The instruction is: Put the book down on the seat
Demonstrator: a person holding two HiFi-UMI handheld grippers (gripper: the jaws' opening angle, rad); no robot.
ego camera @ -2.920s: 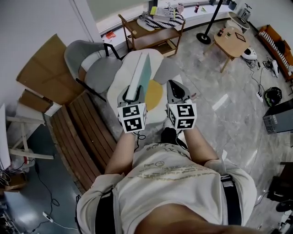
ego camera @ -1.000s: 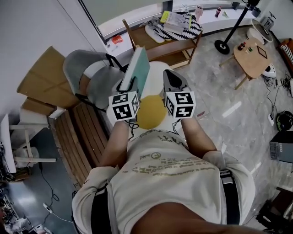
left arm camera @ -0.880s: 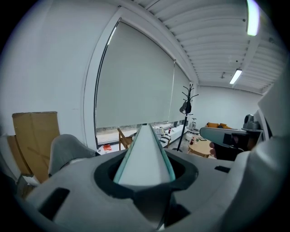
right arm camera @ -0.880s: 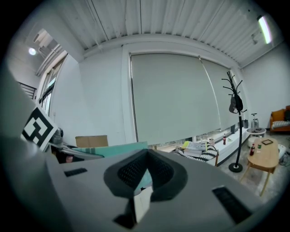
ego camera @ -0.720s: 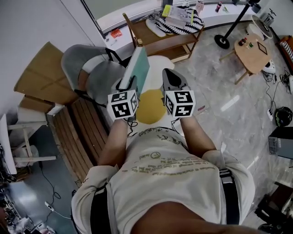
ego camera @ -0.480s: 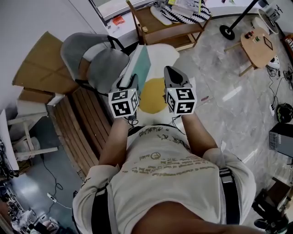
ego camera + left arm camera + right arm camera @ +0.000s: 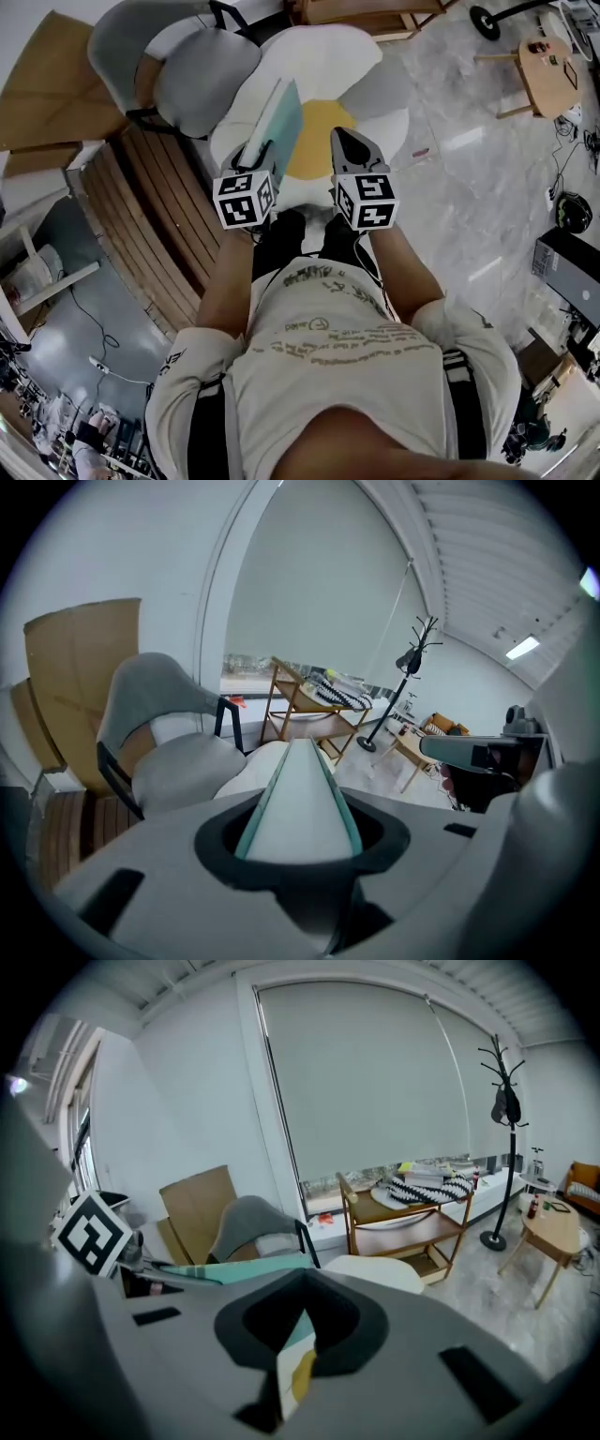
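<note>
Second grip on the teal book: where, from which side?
Probably the far free end of the thin teal-covered book, from above, jaws straddling both covers: it stands on edge, white page edge up, covers facing sideways. The left gripper clamps its near end.

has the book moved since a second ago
Yes. Against the grey chair, the book in the left gripper has come lower: its far end now stops beside the seat, not past it.
</note>
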